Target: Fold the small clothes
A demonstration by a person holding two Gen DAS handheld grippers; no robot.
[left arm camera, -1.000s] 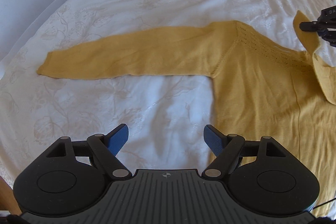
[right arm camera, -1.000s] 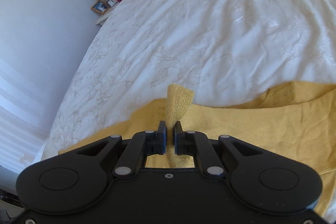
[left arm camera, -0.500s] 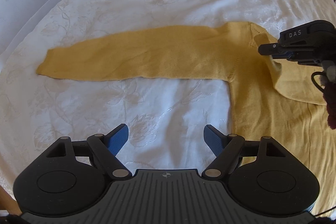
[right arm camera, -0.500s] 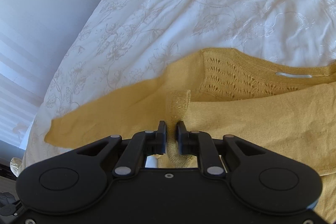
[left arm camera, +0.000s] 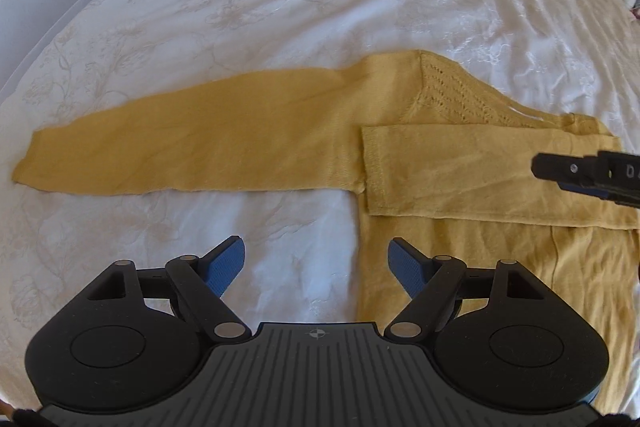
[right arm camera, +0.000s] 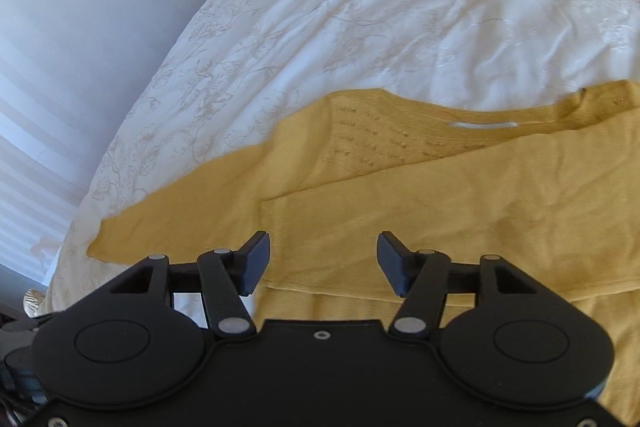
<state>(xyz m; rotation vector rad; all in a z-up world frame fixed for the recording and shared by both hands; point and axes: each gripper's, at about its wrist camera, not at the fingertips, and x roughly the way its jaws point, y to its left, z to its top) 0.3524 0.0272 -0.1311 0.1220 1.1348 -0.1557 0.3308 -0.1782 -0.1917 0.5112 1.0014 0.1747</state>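
While the right gripper (right arm camera: 323, 263) spreads its jaws, empty, over the folded sleeve (right arm camera: 440, 211), the left gripper (left arm camera: 318, 265) hangs wide over the bedspread (left arm camera: 280, 219).

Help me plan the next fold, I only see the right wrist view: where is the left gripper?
Observer: The left gripper is open with nothing between its fingers, over bare bedspread just beside the sweater's side edge.
Operator: Is the body below the folded sleeve flat?
Observer: Yes. Below the folded sleeve the body lies flat, and its side edge runs straight down from the armpit.
Operator: And my own gripper, seen from there?
Observer: The right gripper hangs over the folded sleeve, well back from its cuff. Its jaws are opening and pinch no cloth.
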